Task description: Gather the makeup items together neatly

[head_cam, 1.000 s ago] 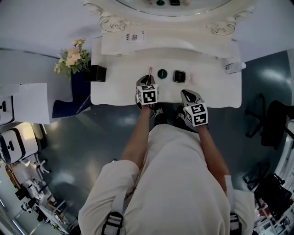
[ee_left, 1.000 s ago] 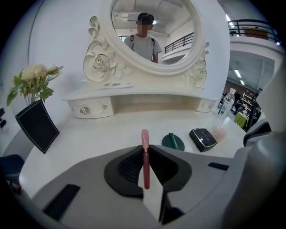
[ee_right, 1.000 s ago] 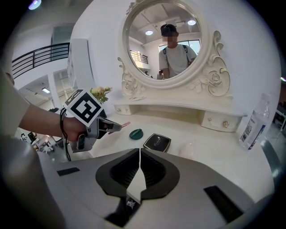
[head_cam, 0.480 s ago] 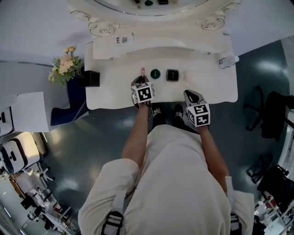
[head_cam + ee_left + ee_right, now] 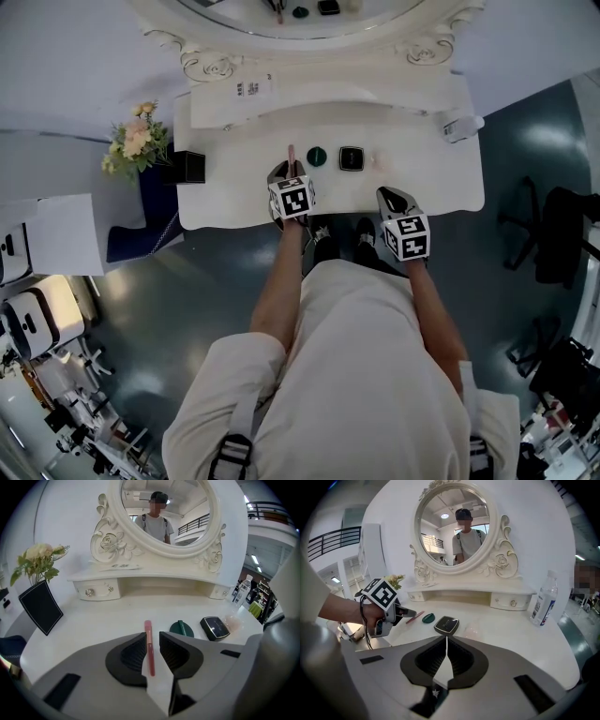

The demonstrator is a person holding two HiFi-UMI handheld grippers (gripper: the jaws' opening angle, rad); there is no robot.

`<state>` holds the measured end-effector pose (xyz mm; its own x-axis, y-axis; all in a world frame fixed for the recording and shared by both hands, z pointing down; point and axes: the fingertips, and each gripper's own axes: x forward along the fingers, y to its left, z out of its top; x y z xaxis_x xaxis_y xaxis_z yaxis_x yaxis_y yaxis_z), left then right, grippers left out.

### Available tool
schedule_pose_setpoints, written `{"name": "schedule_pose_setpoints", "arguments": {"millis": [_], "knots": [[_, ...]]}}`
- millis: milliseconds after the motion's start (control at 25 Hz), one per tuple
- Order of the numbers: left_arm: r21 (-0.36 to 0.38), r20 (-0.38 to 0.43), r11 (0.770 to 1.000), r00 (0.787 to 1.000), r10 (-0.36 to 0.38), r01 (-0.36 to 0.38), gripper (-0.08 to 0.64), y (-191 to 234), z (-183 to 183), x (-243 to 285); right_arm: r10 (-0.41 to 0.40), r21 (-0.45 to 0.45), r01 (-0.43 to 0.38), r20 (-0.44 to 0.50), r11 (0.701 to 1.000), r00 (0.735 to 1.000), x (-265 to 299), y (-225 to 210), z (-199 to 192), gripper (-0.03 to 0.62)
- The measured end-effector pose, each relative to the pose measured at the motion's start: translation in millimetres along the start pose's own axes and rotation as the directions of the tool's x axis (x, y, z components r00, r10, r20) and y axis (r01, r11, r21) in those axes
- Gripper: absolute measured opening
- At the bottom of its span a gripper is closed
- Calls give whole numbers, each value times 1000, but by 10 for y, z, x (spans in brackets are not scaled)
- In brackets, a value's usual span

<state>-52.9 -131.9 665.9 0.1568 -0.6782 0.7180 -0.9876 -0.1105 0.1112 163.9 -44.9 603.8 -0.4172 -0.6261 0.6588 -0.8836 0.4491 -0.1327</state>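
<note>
left claw (image 5: 152, 641): just opening, slightly apart, pink lip pencil (image 5: 148, 629) lying between on desk (image 5: 234, 192) | green round case (image 5: 182, 629), black compact (image 5: 214, 627): row right of pencil | right claw (image 5: 446, 645): closed, empty, near-right desk edge

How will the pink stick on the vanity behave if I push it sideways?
Slim and round, the pink stick probably rolls rather than slides. It looks stiff and light, so a gentle nudge should do. It lies loose between the jaws of the left hand-held gripper, which have just been opening.
</note>
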Motion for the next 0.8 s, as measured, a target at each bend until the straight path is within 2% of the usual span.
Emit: {"name": "schedule_pose_setpoints", "arguments": {"millis": [160, 400, 520, 680, 800], "knots": [[22, 38, 1000, 999, -18, 17, 95, -17, 3, -86, -4, 10, 4, 0, 1000, 1000, 33, 39, 36, 48], [38, 86, 998, 995, -55, 51, 95, -180, 254, -512, -9, 29, 9, 15, 1000, 1000, 66, 101, 124, 48], [69, 118, 995, 990, -80, 72, 95, -267, 278, -613, -21, 53, 20, 25, 998, 999, 74, 126, 141, 48], [76, 107, 991, 988, -114, 106, 95, -369, 215, -768, -53, 79, 50, 36, 996, 998, 79, 138, 132, 48], [114, 103, 984, 983, -150, 138, 95, -434, 108, -849, -89, 97, 85, 40, 992, 995, 41, 189, 88, 48]]}}
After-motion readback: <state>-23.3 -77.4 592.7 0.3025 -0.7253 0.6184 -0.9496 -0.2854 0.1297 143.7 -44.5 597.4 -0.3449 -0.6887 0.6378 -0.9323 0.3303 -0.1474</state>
